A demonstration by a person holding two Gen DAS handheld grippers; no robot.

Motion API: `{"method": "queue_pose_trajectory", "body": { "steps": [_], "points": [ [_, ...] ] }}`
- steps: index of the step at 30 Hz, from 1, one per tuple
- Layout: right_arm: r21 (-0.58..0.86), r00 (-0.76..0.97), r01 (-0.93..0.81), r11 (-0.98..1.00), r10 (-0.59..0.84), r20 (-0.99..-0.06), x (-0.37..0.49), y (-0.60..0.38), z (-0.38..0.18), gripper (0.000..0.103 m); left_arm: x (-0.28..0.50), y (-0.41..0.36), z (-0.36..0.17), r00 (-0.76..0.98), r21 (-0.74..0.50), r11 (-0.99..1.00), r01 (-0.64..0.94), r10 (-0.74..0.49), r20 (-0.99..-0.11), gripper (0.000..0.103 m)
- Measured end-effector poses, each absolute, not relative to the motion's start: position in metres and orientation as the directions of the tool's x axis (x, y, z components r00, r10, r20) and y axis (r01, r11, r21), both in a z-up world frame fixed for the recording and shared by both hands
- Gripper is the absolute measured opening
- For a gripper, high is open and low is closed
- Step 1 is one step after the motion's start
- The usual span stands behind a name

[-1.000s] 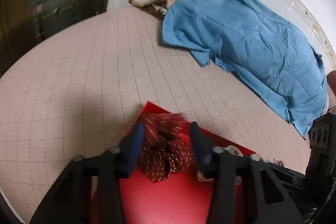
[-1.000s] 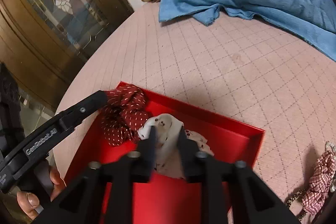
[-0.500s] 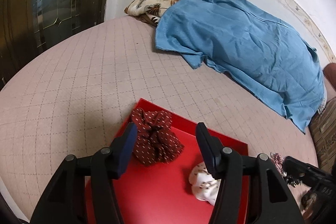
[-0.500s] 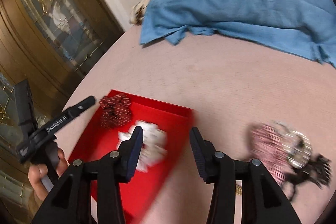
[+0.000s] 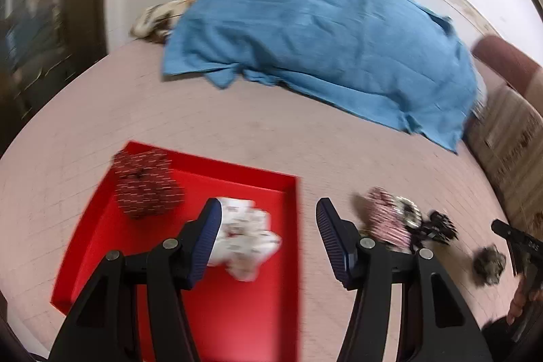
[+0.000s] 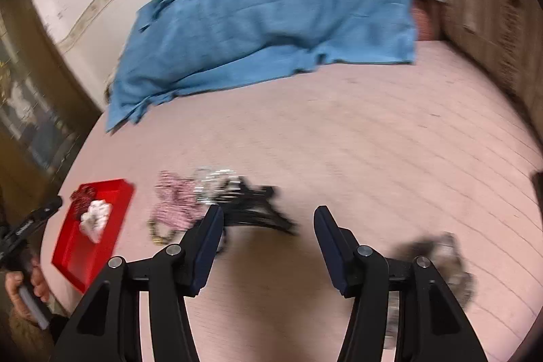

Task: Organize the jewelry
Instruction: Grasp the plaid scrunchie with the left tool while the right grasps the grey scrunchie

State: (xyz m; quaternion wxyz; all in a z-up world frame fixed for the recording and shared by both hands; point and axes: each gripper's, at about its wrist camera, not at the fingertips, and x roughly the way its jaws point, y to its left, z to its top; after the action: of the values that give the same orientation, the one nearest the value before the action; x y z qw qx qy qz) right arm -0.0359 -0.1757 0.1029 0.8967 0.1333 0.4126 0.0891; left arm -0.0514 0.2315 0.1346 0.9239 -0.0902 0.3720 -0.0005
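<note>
The left gripper (image 5: 268,240) is hovering with empty, parted jaws over the shallow red tray (image 5: 237,311) holding two fabric scrunchies, while the right gripper (image 6: 268,238), jaws opening and empty, is pointing near the black claw clip (image 6: 258,212).

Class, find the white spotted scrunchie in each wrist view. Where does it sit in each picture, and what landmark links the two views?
Left wrist: the white scrunchie lies low and centre, in the red tray.
Right wrist: the scrunchie lies far left, in the same tray.
Shared landmark: the blue cloth.
</note>
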Motion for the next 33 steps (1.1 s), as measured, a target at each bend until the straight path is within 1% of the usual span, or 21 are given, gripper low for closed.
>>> {"method": "queue_pose_trajectory", "body": {
  "steps": [2,6,11,13,16,21,29,31,32,33],
  "points": [
    [0.315,0.663,-0.016,0.949,0.246,-0.707,-0.045,-0.195,0.101,0.061,-0.047,0.211,0.137,0.71,-0.161,0.986,-0.034,-0.09,-0.698,0.057],
    [0.343,0.698,0.073,0.936,0.198,-0.689,-0.066,-0.235,0.099,0.07,-0.037,0.179,0.139,0.681,-0.169,0.986,0.008,-0.129,-0.721,0.057],
    [0.431,0.682,0.156,0.889,0.219,-0.697,-0.073,-0.272,0.086,0.07,-0.015,0.141,0.129,0.637,-0.143,0.989,0.047,-0.14,-0.758,0.058],
    [0.45,0.661,0.177,0.875,0.233,-0.713,-0.073,-0.279,0.079,0.07,-0.005,0.132,0.121,0.612,-0.15,0.987,0.054,-0.152,-0.776,0.058],
    [0.432,0.629,0.208,0.877,0.218,-0.746,-0.075,-0.282,0.068,0.072,0.014,0.12,0.105,0.567,-0.185,0.981,0.052,-0.182,-0.803,0.058],
    [0.342,0.592,0.282,0.896,0.118,-0.797,-0.082,-0.283,0.054,0.074,0.042,0.105,0.079,0.511,-0.203,0.978,0.038,-0.194,-0.838,0.058],
    [0.335,0.572,0.3,0.893,0.113,-0.813,-0.082,-0.282,0.047,0.074,0.07,0.084,0.044,0.438,-0.202,0.979,0.035,-0.197,-0.877,0.058],
    [0.328,0.572,0.293,0.898,0.111,-0.813,-0.082,-0.28,0.047,0.072,0.071,0.081,0.04,0.435,-0.201,0.979,0.041,-0.198,-0.878,0.058],
    [0.325,0.573,0.291,0.9,0.108,-0.812,-0.082,-0.278,0.047,0.065,0.072,0.081,0.039,0.433,-0.201,0.979,0.043,-0.2,-0.879,0.054],
    [0.322,0.576,0.289,0.902,0.105,-0.811,-0.083,-0.277,0.047,0.06,0.071,0.08,0.04,0.433,-0.206,0.977,0.049,-0.206,-0.878,0.036]
  ]
}}
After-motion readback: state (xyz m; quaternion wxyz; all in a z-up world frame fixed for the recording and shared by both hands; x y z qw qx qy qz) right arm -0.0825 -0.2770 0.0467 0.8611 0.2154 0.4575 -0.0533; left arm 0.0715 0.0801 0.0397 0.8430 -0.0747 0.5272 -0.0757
